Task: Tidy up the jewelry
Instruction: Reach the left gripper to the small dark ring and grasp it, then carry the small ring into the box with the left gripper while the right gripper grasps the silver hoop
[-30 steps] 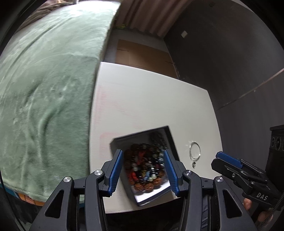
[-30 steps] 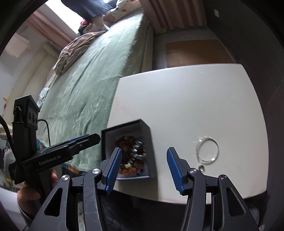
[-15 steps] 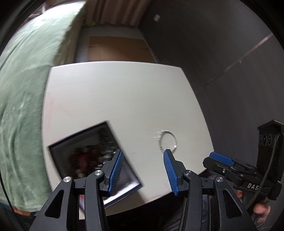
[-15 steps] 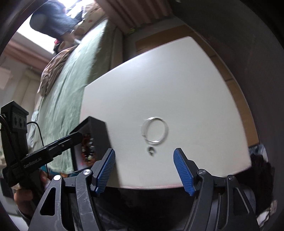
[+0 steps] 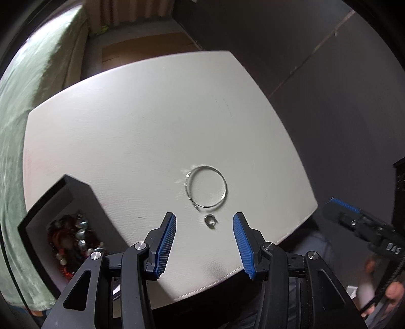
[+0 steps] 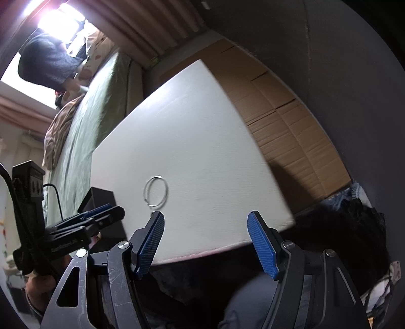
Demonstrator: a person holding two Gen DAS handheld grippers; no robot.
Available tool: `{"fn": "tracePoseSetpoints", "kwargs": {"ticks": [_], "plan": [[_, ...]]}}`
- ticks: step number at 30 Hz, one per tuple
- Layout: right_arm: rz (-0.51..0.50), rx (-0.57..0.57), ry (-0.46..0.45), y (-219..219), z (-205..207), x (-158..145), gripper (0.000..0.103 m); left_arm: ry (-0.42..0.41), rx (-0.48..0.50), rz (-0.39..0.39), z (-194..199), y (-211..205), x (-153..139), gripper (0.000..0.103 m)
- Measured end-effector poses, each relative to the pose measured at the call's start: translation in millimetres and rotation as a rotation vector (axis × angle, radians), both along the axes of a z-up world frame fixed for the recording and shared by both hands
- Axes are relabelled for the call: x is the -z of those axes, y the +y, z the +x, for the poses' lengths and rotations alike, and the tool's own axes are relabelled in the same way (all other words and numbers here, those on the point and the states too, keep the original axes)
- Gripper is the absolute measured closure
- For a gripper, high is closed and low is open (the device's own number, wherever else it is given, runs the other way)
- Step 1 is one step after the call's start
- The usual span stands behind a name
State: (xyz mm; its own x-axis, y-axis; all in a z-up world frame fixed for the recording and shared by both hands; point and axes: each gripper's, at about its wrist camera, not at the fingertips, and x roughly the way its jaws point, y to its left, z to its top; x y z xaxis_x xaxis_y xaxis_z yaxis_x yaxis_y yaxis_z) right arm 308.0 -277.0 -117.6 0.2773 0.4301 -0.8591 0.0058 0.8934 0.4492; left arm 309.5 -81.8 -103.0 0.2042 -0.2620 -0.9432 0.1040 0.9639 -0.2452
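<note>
Since a moment ago, our left gripper has swung right, off the black box and over to the silver bangle. From the left wrist, we see its jaws spread wide and empty. A tiny ring lies between the tips, the bangle just beyond, on the white table. The box of beads sits near left.

From the right wrist, our right gripper is wide apart too, empty, off the near edge. The bangle lies far left of it, so we think the left is nearer.

Dim fisheye views, edges bent and blurred; window glare blows out top-left
</note>
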Motion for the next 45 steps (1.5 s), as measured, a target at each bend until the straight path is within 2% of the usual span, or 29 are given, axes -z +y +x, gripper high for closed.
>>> {"fn": "tracePoseSetpoints", "kwargs": {"ticks": [9, 13, 18, 21, 23, 25, 29, 34, 43, 45], "plan": [[0.005, 0.048, 0.007, -25, -8, 9, 0.035, 0.035, 0.031, 0.089, 9, -27, 26, 0.056], [0.003, 0.06, 0.012, -33, -11, 12, 0.035, 0.058, 0.038, 0.115, 12, -32, 39, 0.067], [-0.006, 0.052, 0.019, -31, -12, 12, 0.034, 0.04, 0.061, 0.14, 12, -37, 52, 0.073], [-0.015, 0.032, 0.014, -26, -12, 10, 0.034, 0.023, 0.044, 0.143, 14, -35, 52, 0.088], [-0.019, 0.024, 0.013, -22, -12, 10, 0.035, 0.025, 0.04, 0.117, 10, -33, 52, 0.09], [-0.019, 0.014, 0.017, -17, -11, 10, 0.035, 0.019, 0.045, 0.094, 9, -25, 48, 0.09], [-0.028, -0.013, 0.017, -3, -9, 9, 0.035, -0.018, -0.012, 0.05, 15, 2, 27, 0.09], [-0.028, -0.059, 0.007, 20, 0, 6, 0.035, -0.054, -0.065, 0.03, 7, 31, 4, 0.09], [-0.009, -0.175, -0.013, 74, 16, 3, 0.035, -0.081, -0.141, 0.003, -20, 81, -20, 0.09], [-0.026, -0.188, -0.021, 87, 21, 4, 0.041, -0.089, -0.163, -0.003, -25, 89, -28, 0.09]]}}
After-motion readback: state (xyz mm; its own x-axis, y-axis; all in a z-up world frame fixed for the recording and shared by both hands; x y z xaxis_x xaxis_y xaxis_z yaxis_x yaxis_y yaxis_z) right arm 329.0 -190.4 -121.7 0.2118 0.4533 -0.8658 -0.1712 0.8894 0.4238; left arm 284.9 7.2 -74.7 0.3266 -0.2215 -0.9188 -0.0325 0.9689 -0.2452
